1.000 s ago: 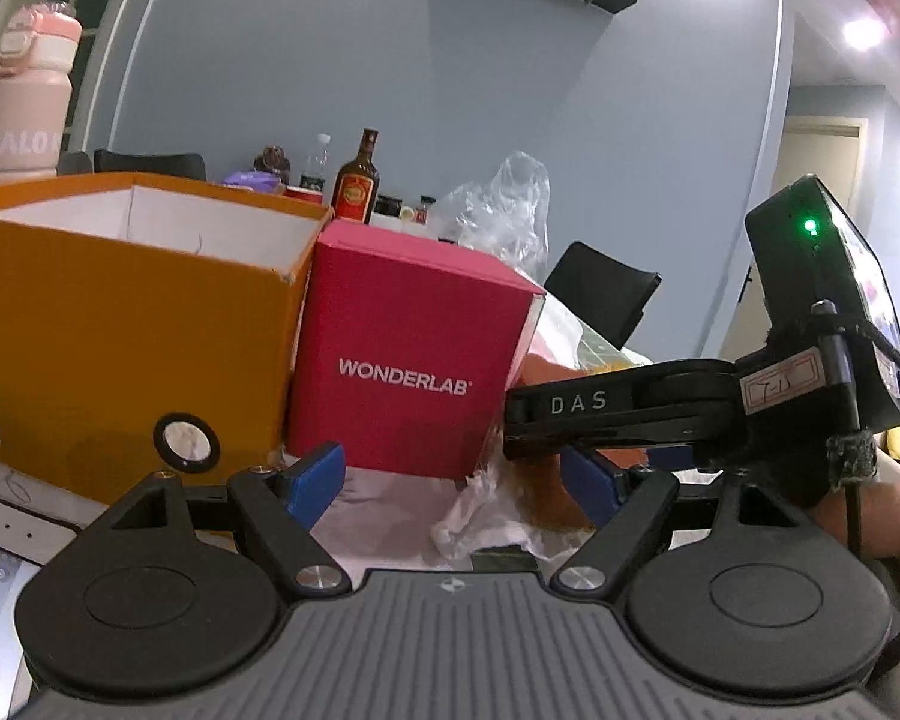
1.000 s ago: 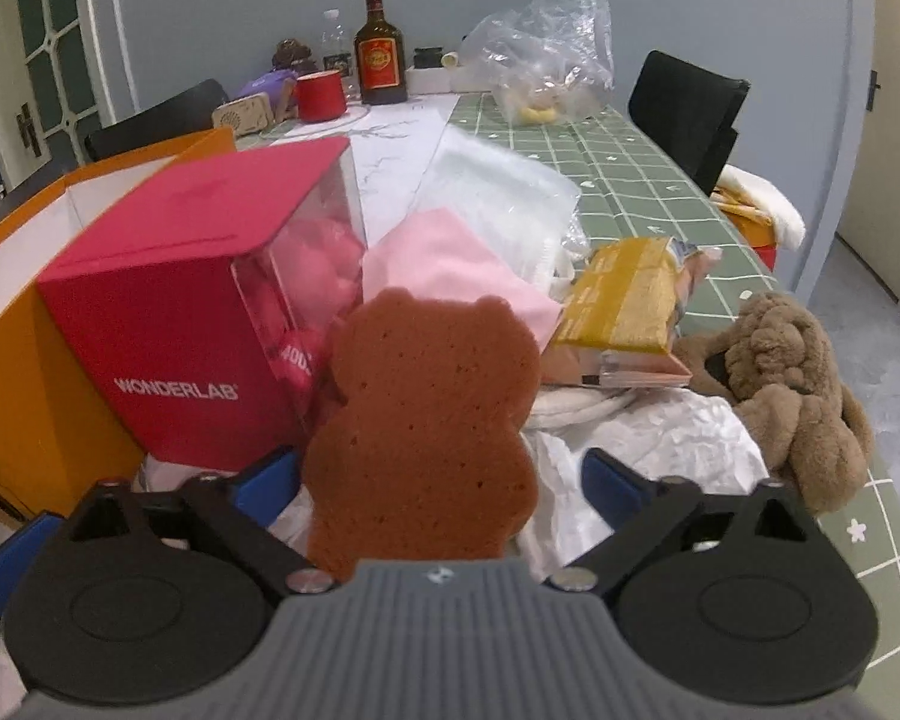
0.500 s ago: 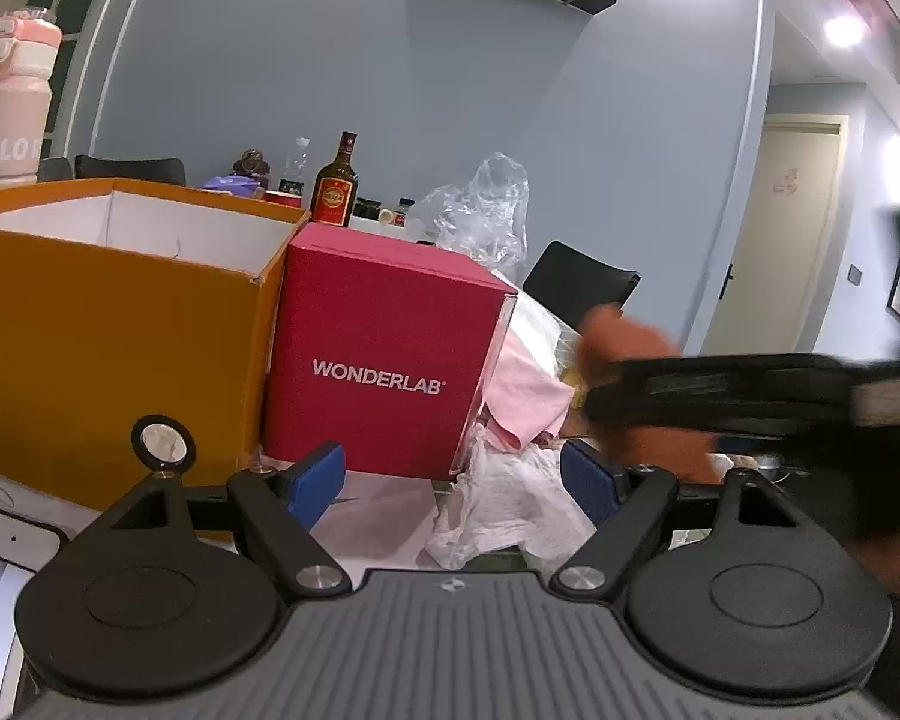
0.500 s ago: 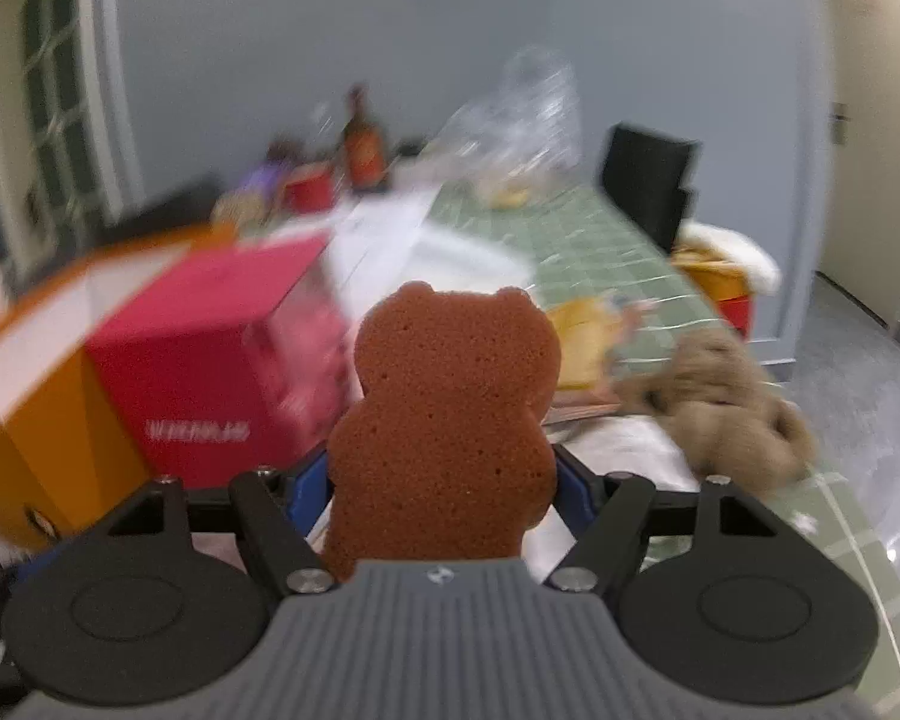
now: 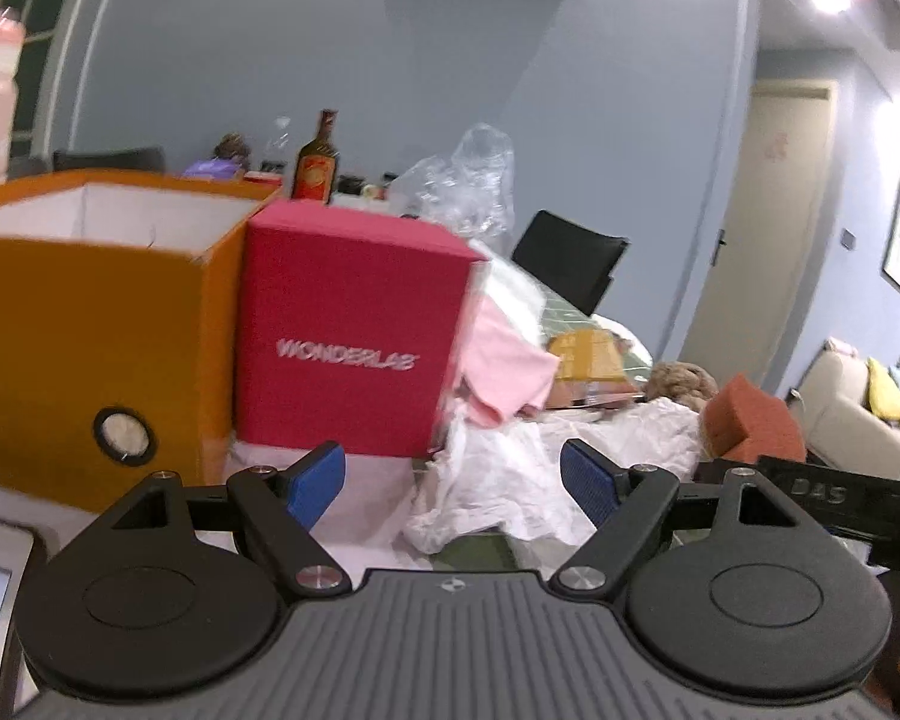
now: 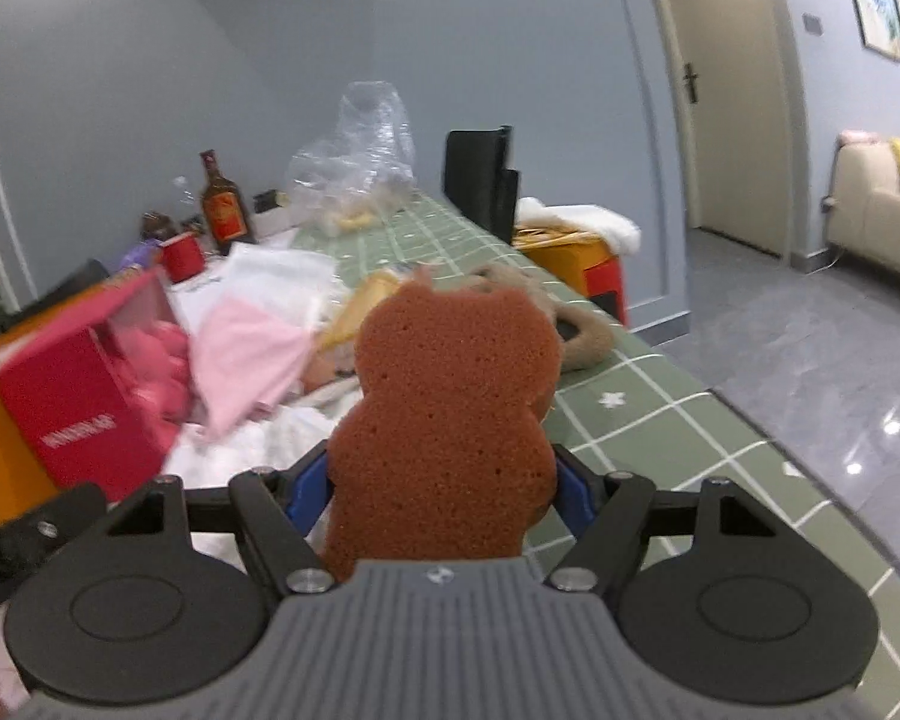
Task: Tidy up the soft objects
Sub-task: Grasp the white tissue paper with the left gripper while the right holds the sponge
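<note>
Where the open orange cardboard box [image 5: 90,324] and red cube-shaped WONDERLAB carton [image 5: 348,330] filled the right wrist view a second ago, the green grid-patterned tablecloth [image 6: 630,420] and grey floor now spread out. Jaws that had just been narrowing leave the right gripper [image 6: 441,489] pinching the brown bear-shaped sponge [image 6: 450,420], upright, ears topmost, long axis vertical, raised over the table's edge. Nothing sits between the left gripper [image 5: 453,483]'s spread blue pads.
</note>
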Demonstrator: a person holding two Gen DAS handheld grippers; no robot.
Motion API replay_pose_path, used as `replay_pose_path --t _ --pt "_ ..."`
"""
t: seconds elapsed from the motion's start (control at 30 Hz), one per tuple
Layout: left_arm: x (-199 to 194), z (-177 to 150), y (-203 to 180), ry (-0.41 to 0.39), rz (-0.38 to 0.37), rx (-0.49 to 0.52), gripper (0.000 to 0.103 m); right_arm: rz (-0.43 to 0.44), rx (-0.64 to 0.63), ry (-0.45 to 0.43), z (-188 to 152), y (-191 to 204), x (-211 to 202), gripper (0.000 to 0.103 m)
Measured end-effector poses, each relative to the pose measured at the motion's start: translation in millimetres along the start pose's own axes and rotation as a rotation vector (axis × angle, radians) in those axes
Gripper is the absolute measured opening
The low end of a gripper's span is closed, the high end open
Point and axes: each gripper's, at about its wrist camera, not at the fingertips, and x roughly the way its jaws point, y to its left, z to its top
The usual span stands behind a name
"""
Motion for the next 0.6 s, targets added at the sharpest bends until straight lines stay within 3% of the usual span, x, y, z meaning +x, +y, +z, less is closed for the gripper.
replay_pose_path --t 0.2,0.27,0.33,0.6 --pt "3 -6 -38 0.030 -0.079 0.222 0.097 -0.081 0.006 -0.042 -4 -21 -15 0.073" --pt "15 -7 -50 0.100 -0.051 0.239 0.098 -0.098 0.032 -0.052 -3 -31 -18 0.073" --pt "27 -6 -54 0.158 0.018 0.190 0.098 -0.099 0.050 -0.056 -2 -39 -20 0.073" --pt "52 11 -45 0.254 0.022 -0.033 0.098 -0.050 0.087 -0.038 -3 -54 -15 0.074"
